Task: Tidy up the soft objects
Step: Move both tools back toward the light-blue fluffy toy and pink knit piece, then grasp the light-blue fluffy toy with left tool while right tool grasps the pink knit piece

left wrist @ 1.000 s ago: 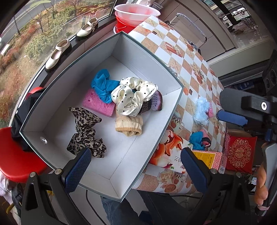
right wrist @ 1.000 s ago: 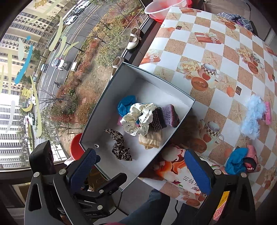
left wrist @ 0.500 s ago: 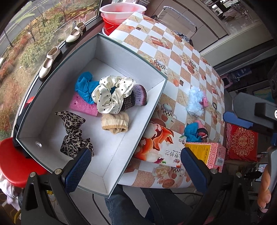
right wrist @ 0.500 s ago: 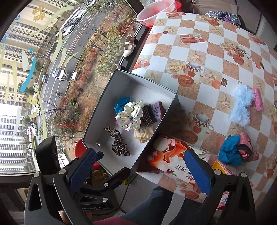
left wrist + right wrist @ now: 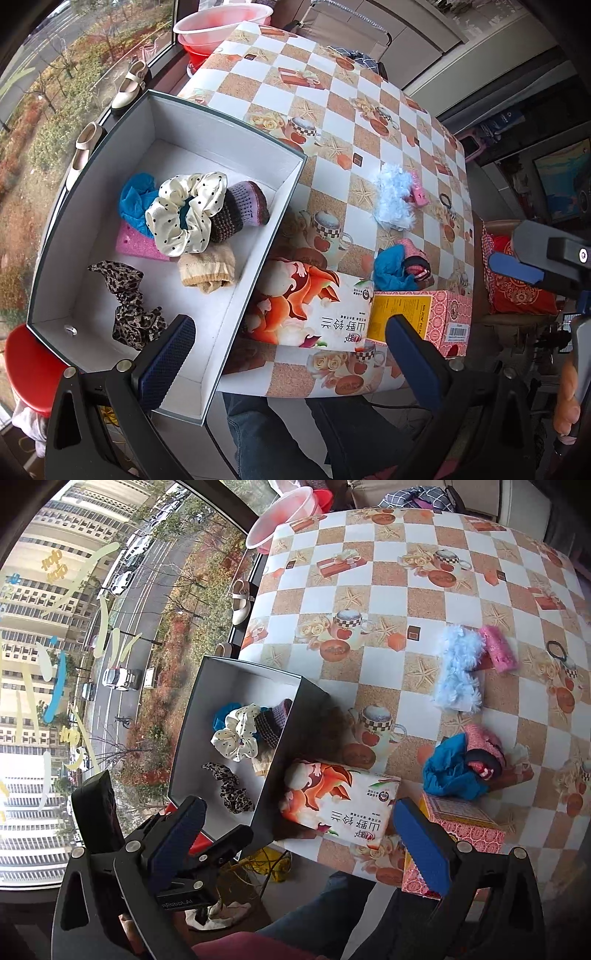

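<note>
A grey box at the table's left edge holds several soft items: a cream polka-dot scrunchie, a leopard scrunchie, a blue cloth, a pink sponge, knitted pieces. On the table lie a fluffy light-blue piece, a pink item and a blue-and-pink pile. My left gripper is open and empty, above the box's near corner. My right gripper is open and empty, above the table's near edge.
A floral tissue pack and a pink-yellow carton lie at the near table edge. A black hair tie lies far right. Pink basins stand at the far corner. Shoes sit on the windowsill. A red stool stands left.
Both grippers have pulled back and shifted right, away from the box; more of the table and its loose items shows. Both stay open and empty.
</note>
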